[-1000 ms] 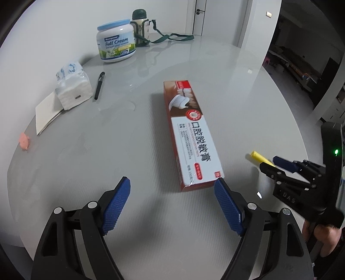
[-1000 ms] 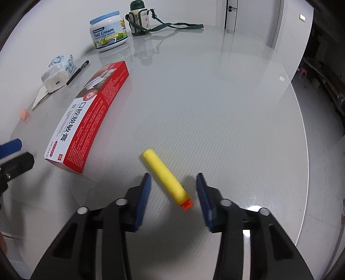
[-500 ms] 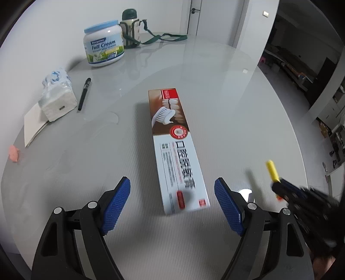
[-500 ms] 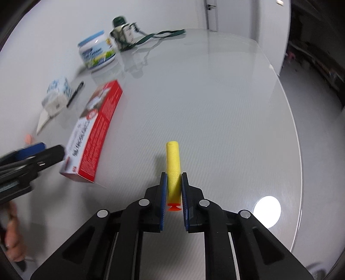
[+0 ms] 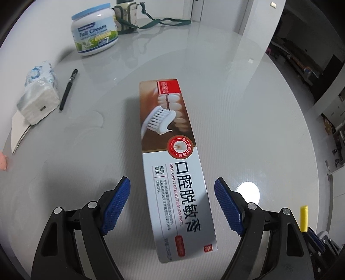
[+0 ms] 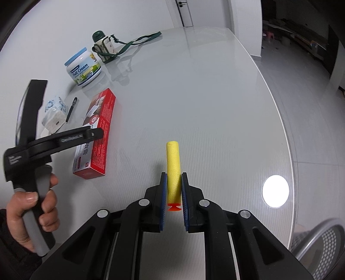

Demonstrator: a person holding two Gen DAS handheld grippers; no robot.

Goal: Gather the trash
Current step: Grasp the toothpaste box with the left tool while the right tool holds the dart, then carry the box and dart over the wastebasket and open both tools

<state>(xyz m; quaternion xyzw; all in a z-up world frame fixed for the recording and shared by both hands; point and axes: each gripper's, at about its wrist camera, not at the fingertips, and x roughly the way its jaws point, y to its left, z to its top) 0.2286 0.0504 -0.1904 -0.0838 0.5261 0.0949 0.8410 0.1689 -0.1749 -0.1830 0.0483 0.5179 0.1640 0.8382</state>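
A long red and white toothpaste box (image 5: 174, 168) lies on the grey table. My left gripper (image 5: 172, 204) is open, its blue pads (image 5: 117, 202) on either side of the box's near end, not touching it. My right gripper (image 6: 173, 183) is shut on a yellow foam dart (image 6: 173, 165) with an orange tip and holds it above the table. The dart's tip also shows at the lower right of the left wrist view (image 5: 304, 217). The box (image 6: 97, 137) and the left gripper (image 6: 92, 134) show at the left of the right wrist view.
A Full Cream tub (image 5: 94, 34), a flask with a green strap (image 5: 127, 17), a tissue pack (image 5: 39, 94), a black pen (image 5: 68, 89) and a paper sheet (image 5: 18, 131) lie at the far left. A mesh bin (image 6: 321, 245) stands below the table's right edge (image 6: 289, 137).
My right gripper shut on the yellow dart and lifted it off the table. My left gripper moved forward so its open pads flank the box's near end.
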